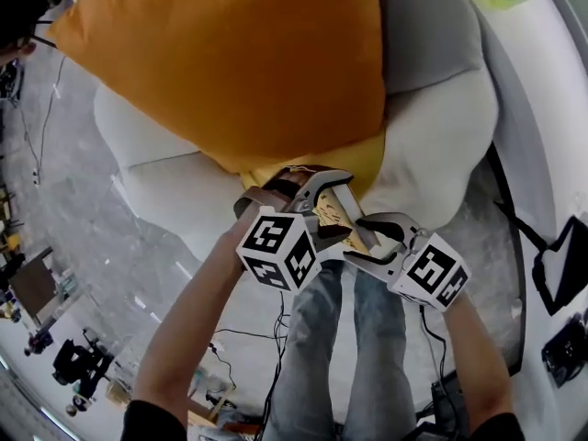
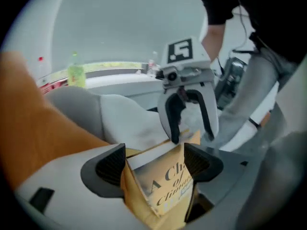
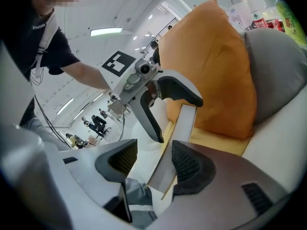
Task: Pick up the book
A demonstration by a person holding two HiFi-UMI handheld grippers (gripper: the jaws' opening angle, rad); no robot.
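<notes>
left claw: jaws spread as wide as they go, one on each side of the book. The titled cover faces its camera. I read it as released, with no squeeze.
right claw: the book's page edge runs up between its jaws and lies flat on the 3 o'clock pad. My read is that it's clenched across the thickness and carrying the book.
book place: in the air between the two claws, near the centre of the head view. The left claw is at its 9 o'clock and the right claw at its 4 o'clock. It looks clear of the seat.
handling: my guess is thin and light, probably a paperback. The cover looks smooth, so it could slide in the grip. It'll likely droop or fan open if held by a corner or by one cover.
hold point: across the thickness, with both covers and all the pages between the jaws — near the spine, about mid-length.
axis: in the left claw view the long axis runs from 5 o'clock (near) to 11 o'clock (far). The top page edge is at the far end, by the right claw, and the title slopes up toward 2 o'clock. In the right claw view the page edge runs from 7 to 1 o'clock.
around (head view): legs at 6 o'clock of the book, orange pillow at 11 — grey pillow at 1, white cushion at 2.
</notes>
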